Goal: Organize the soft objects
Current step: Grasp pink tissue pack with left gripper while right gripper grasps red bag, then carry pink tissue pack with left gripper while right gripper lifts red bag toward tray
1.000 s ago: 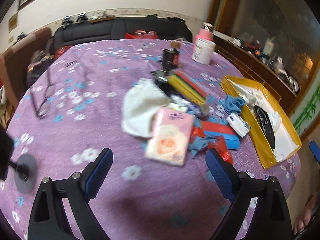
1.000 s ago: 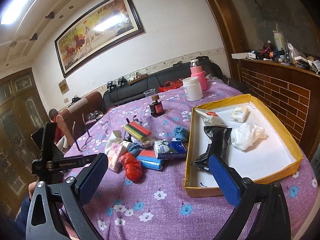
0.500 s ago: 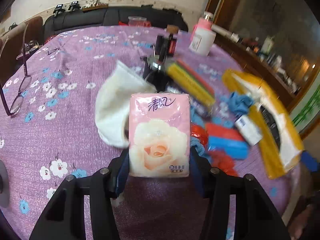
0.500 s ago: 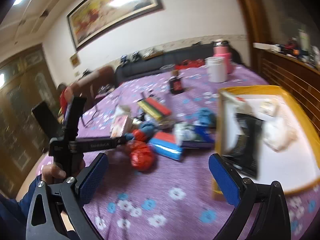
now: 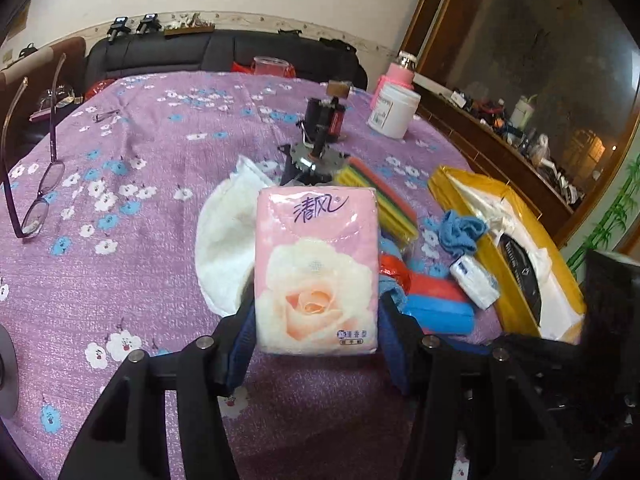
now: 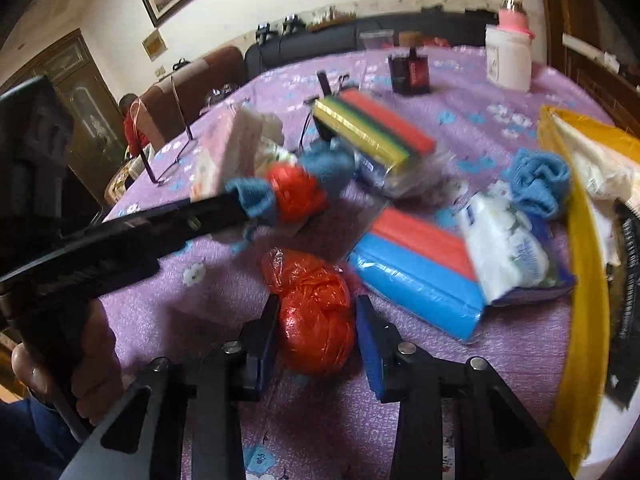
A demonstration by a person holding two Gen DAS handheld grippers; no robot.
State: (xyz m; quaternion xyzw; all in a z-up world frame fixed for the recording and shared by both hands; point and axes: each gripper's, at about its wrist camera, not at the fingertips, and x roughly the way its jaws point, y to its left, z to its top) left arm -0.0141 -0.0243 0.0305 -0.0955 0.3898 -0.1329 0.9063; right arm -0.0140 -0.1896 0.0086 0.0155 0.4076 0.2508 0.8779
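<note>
My left gripper [image 5: 316,336] is shut on a pink tissue pack [image 5: 317,268] with a rose print and holds it up above the purple tablecloth. A white folded cloth [image 5: 224,248] lies behind it. My right gripper [image 6: 316,340] has its jaws close around a red crumpled plastic bag [image 6: 314,308] on the table, touching or nearly touching its sides. The yellow tray [image 5: 560,280] at the right holds white soft items and a black pouch. It also shows in the right wrist view [image 6: 588,264].
A pile lies mid-table: a blue and red pack [image 6: 416,268], a white tissue pack [image 6: 508,244], a blue cloth [image 6: 536,180], a striped sponge pack [image 6: 372,128]. Glasses [image 5: 36,208] lie left. A white jar [image 5: 394,112] and a dark bottle [image 5: 328,116] stand far back.
My left gripper closed on the pink tissue pack and lifted it. My right gripper moved down and left to the red bag and narrowed its jaws around it.
</note>
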